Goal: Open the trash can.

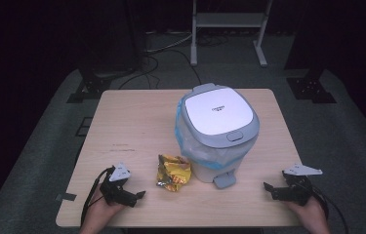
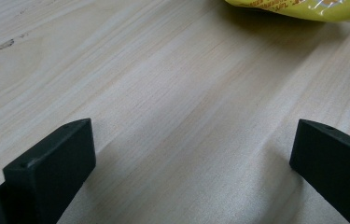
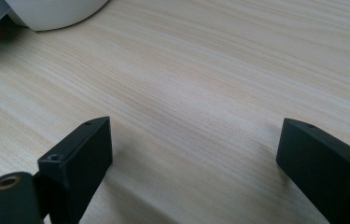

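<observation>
A white pedal bin [image 1: 216, 131] with a grey lid and a pale blue liner stands on the wooden table [image 1: 136, 117], right of centre. A crumpled yellow snack wrapper [image 1: 173, 172] lies just left of its base. My left gripper [image 1: 140, 195] rests near the front left edge, open and empty, its jaws pointing toward the wrapper [image 2: 303, 7]. My right gripper [image 1: 267, 187] rests at the front right, open and empty, pointing toward the bin's grey pedal [image 1: 224, 181]. The bin's white base [image 3: 51, 11] lies ahead of its jaws.
Bare tabletop stretches behind and to the left of the bin. A grey carpeted floor [image 1: 49, 126] surrounds the table. A white metal stand [image 1: 229, 29] and black cables [image 1: 156, 63] sit on the floor beyond the far edge.
</observation>
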